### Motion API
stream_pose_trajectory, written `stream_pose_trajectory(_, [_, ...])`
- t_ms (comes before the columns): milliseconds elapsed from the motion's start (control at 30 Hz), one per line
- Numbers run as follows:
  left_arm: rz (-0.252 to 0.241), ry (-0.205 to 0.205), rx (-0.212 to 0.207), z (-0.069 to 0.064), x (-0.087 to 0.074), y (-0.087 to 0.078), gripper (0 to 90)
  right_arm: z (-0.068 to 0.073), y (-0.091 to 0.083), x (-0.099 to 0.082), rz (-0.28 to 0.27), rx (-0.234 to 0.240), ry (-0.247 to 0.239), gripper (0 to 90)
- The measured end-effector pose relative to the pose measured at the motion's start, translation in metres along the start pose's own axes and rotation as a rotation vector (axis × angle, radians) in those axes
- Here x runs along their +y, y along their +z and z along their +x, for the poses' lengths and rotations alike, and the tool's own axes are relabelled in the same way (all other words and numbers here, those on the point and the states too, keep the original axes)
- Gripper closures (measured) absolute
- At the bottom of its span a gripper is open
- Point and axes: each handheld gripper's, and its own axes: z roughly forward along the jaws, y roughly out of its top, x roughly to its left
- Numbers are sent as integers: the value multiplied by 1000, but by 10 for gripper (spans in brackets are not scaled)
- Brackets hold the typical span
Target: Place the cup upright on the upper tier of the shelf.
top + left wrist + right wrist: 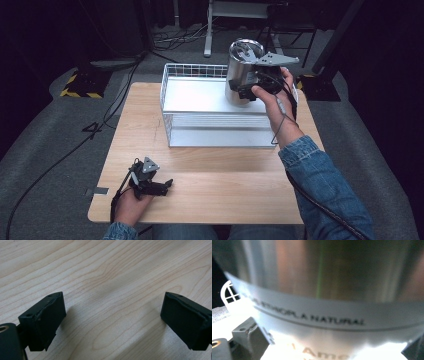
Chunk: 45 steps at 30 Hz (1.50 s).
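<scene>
Denim sleeves come in from the bottom of the high view, one hand on each gripper. Over on the left, the left gripper (167,184) sits low on the near part of the wooden table (210,175), close to the front edge, and it's got nothing in it. From the left gripper view its two black jaws are spread wide apart with just bare wood grain between them, so that one's released.

Right side is where stuff is happening. The right gripper (243,90) is up at the far right of the table, over the white wire basket (172,107), and it's clamped on a shiny metal can (239,70). The can stands roughly upright, maybe leaning a touch, with its lower part down in the back right corner of the basket and its open top poking well above the rim. The jaws grip it from the right side, around the lower half, and the grey three-cornered plate (276,59) sits just beside the can's top edge.

The right gripper view is basically all can (324,290): blurry steel wall with a pale label band, printing partly readable as "NATURAL". A bit of white basket wire (228,293) peeks in at the left.
</scene>
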Motion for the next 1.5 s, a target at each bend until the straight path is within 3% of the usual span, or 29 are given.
stream_pose_trajectory(433, [-3, -3, 1, 0, 0, 0, 65, -1, 27, -6, 23, -10, 35, 36])
stream_pose_trajectory(767, [-2, -2, 0, 0, 0, 0, 66, -2, 31, -9, 29, 3, 48, 35])
stream_pose_trajectory(967, [-2, -2, 1, 0, 0, 0, 66, -8, 32, -12, 27, 22, 100, 34])
stream_pose_trajectory(1500, [-2, -2, 1, 0, 0, 0, 67, -9, 32, -15, 3, 19, 100, 30])
